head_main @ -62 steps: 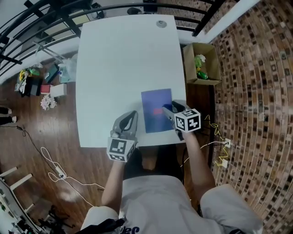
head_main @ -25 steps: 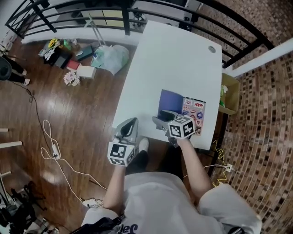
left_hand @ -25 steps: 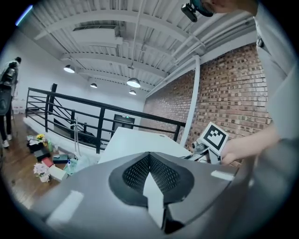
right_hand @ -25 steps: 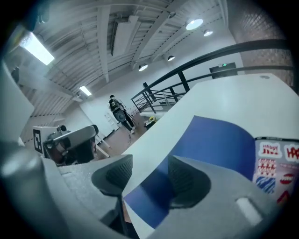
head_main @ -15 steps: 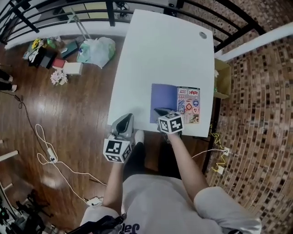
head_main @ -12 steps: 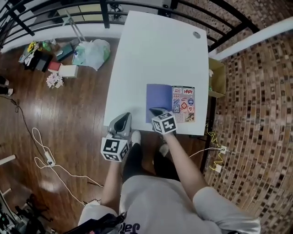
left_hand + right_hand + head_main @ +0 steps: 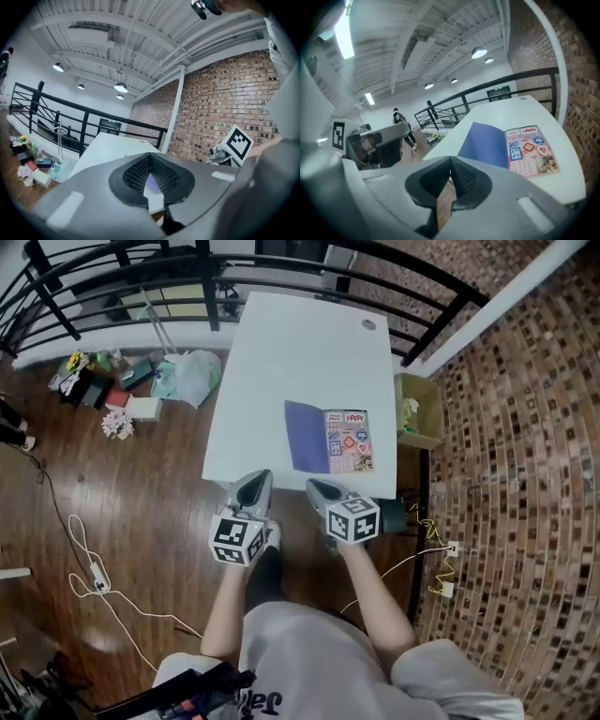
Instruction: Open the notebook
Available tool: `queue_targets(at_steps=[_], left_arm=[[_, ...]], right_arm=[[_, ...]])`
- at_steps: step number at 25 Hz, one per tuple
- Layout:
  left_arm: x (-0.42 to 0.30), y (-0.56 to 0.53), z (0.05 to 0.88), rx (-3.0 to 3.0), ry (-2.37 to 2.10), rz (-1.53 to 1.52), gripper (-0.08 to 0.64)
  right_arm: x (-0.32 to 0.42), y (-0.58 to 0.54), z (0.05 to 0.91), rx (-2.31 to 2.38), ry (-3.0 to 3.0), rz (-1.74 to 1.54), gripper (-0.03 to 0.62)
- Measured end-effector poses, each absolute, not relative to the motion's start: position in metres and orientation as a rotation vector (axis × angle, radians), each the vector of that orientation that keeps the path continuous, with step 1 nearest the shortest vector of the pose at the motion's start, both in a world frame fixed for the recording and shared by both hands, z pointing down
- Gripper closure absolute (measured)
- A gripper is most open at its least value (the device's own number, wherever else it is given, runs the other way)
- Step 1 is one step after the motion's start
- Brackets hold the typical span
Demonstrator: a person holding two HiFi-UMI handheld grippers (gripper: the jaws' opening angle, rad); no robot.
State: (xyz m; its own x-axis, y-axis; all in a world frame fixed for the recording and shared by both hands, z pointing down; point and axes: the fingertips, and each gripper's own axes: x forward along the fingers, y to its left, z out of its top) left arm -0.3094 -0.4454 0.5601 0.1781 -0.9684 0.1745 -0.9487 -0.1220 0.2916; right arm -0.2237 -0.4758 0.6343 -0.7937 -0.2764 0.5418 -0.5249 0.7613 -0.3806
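Note:
The notebook lies open near the front edge of the white table. Its blue cover is folded out to the left and a page of colourful stickers faces up on the right. In the right gripper view the open notebook lies ahead of the jaws. My right gripper is shut on nothing and hangs off the table's front edge. My left gripper is beside it, also off the table, with its jaws together and empty.
A cardboard box with some items stands right of the table. Black railing runs behind it. Bags and small objects lie on the wooden floor at left, and cables trail nearer me. A brick wall is on the right.
The notebook was closed in the earliest frame and now lies open. Both grippers have drawn back off the table toward the person, and the right one no longer touches the notebook.

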Motion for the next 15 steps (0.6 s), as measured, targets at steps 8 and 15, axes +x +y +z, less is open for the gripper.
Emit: queue_targets(at_steps=[8, 15], left_arm=[[-0.125, -0.319, 0.505, 2.276, -1.833, -0.115, 0.543], [0.007, -0.205, 0.430, 2.446, -1.725, -0.120, 0.544]], right_arm=[[-0.040, -0.333, 0.529, 0.835, -2.714, 0.513, 0.601], [0.059, -0.218, 0.458, 0.902, -2.859, 0.519, 0.601]])
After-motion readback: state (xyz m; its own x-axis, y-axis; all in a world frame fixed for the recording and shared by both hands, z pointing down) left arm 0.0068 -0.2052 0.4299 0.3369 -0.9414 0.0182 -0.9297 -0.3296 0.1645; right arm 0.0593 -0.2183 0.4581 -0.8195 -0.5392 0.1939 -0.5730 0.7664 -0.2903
